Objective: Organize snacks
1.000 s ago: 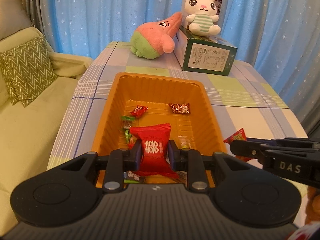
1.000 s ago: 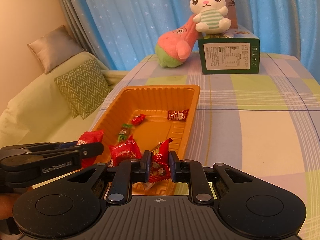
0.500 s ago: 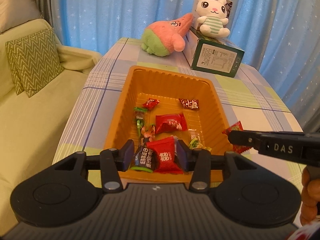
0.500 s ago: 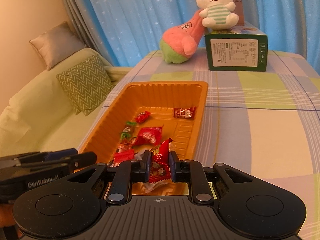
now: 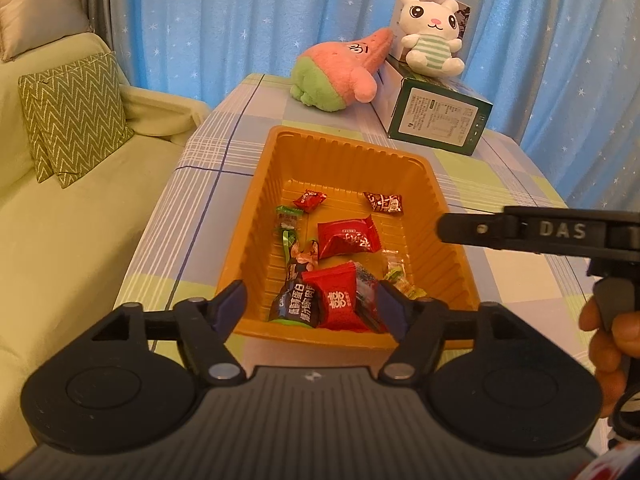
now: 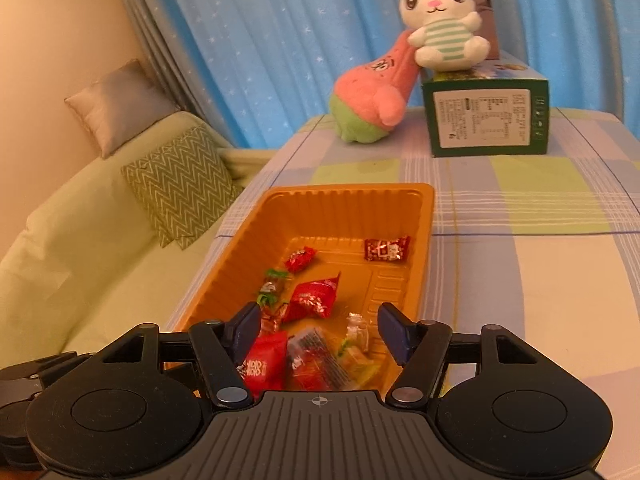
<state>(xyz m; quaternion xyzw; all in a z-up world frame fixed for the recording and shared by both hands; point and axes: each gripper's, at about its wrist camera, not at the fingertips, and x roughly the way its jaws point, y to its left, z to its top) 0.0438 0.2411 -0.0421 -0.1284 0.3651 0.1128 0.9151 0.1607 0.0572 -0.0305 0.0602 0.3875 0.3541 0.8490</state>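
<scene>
An orange plastic tray (image 5: pixel 256 216) (image 6: pixel 232 256) on the checked tablecloth holds several wrapped snacks. My left gripper (image 5: pixel 312 306) hovers over the tray's near end, its jaws opening; a red packet (image 5: pixel 336 296) and a dark packet (image 5: pixel 298 300) lie below, free of the pads. My right gripper (image 6: pixel 320 326) hangs over the same near end, jaws also opening, with nothing pressed between them; a red packet (image 6: pixel 266 362) and a red-and-clear wrapper (image 6: pixel 316 356) lie in the tray beneath. Seen from the left wrist, the right gripper's black finger (image 5: pixel 520 232) reaches in from the right.
A pink and green plush (image 5: pixel 340 74) (image 6: pixel 372 100) and a green box (image 5: pixel 440 120) (image 6: pixel 486 120) topped by a white plush (image 5: pixel 430 36) stand at the table's far end. A green sofa with zigzag cushion (image 5: pixel 72 120) runs along the left. A person's hand (image 5: pixel 608 336) shows at the right.
Both grippers went from shut on a snack to open. The left's red packet and the right's red wrapper now lie in the tray. The left gripper drew back toward the tray's near edge.
</scene>
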